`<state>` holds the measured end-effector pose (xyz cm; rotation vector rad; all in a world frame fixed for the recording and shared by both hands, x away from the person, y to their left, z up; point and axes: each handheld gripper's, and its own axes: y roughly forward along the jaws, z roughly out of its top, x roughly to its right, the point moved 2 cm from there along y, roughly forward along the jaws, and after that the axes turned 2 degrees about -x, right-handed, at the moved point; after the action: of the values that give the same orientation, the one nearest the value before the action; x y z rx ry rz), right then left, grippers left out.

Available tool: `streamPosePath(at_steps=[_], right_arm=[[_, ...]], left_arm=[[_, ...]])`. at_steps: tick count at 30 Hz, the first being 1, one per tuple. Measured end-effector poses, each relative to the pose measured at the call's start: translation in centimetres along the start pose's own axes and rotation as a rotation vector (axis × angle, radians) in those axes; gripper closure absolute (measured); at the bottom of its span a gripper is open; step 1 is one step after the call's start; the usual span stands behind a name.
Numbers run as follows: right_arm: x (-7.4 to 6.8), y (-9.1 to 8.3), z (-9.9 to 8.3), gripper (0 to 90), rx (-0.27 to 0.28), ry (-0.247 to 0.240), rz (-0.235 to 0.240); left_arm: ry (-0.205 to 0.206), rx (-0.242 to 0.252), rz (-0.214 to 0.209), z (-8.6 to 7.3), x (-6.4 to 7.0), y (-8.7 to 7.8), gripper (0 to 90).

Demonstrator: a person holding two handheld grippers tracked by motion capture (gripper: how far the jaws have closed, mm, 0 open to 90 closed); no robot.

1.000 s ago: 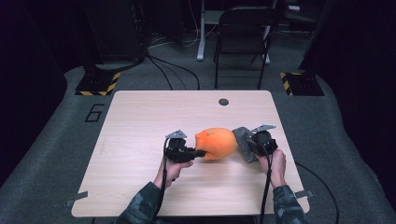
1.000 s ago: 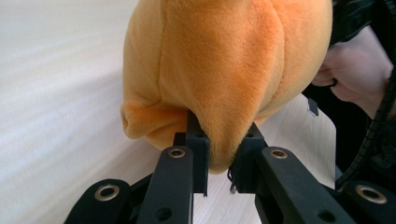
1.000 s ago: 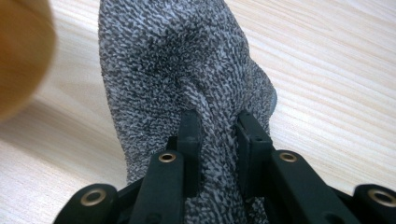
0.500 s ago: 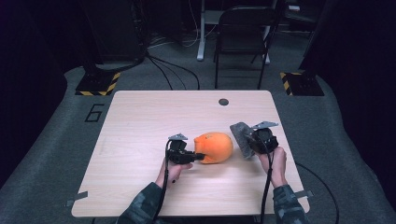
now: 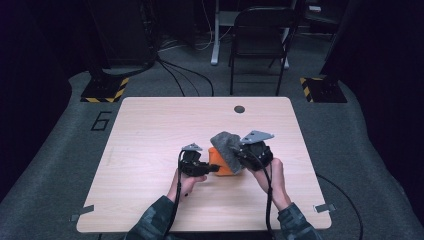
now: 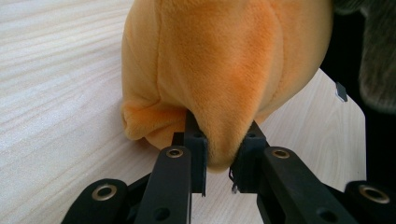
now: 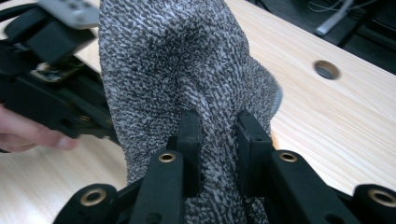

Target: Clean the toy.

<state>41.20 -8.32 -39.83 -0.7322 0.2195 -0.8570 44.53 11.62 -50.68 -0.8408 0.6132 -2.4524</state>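
Both grippers sit close together at the near middle of the table (image 5: pixel 150 130) in the high view, each in one of the person's hands. From above, the left gripper (image 5: pixel 212 168) points rightward into an orange plush toy (image 5: pixel 220 161), of which just a small patch peeks out between the two tools. Over that patch the right gripper (image 5: pixel 239 152) holds a grey speckled cloth (image 5: pixel 227 147), which drapes across the toy's far side and hides most of it. A small round hole (image 5: pixel 239 109) lies in the tabletop farther back, and a folding chair (image 5: pixel 260 40) stands on the floor beyond the far edge.

Seen along the left gripper (image 6: pixel 219 161), the detail that the top camera misses comes out: the two black jaws are pinched on a soft bulge of the orange plush toy (image 6: pixel 219 65), squeezing the fabric between them, while the toy's lower side rests on the wood. Grey cloth (image 6: pixel 373 60) shows at the right edge (blurred and very near the lens).

Along the right gripper (image 7: pixel 219 135), the jaws are clamped on a fold of the grey speckled cloth (image 7: pixel 177 60), which rises in front of the lens and covers the toy altogether. Behind the cloth at left is the black body of the left gripper, with the person's fingertips (image 7: pixel 32 135) beneath it; the round hole (image 7: pixel 326 69) lies at upper right
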Motion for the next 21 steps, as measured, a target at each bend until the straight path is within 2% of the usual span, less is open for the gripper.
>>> streamPosePath(at_steps=[3,5,7,9,10,14,16,21], right_arm=[[-1.1,1.3,-0.1,74.0,-0.025,-0.010,0.011],[-1.5,2.1,-0.4,74.0,-0.041,-0.043,-0.012],[-1.5,2.2,-0.3,74.0,-0.036,-0.067,-0.029],[-1.4,2.1,-0.4,74.1,-0.055,-0.057,-0.034],[-1.3,2.1,-0.5,74.0,-0.050,-0.063,-0.037],[-0.5,1.8,-0.8,74.1,-0.060,-0.043,-0.050],[0.1,1.6,-1.0,74.0,-0.059,-0.049,-0.070],[2.1,1.7,-1.9,74.1,-0.069,0.009,-0.099]], left_arm=[[0.011,-0.007,0.008,0.0,0.1,0.0,78.8],[0.015,-0.008,0.013,0.0,0.1,0.1,78.8],[0.016,-0.006,0.014,0.0,0.1,0.1,78.7],[0.015,-0.004,0.013,0.0,0.2,0.1,78.6],[0.002,0.005,0.015,0.0,0.3,0.2,78.5],[0.005,0.006,0.014,0.0,0.3,0.2,78.4],[0.009,0.005,0.009,0.0,0.2,0.2,78.4],[0.004,0.008,0.009,0.0,0.2,0.2,78.3]])
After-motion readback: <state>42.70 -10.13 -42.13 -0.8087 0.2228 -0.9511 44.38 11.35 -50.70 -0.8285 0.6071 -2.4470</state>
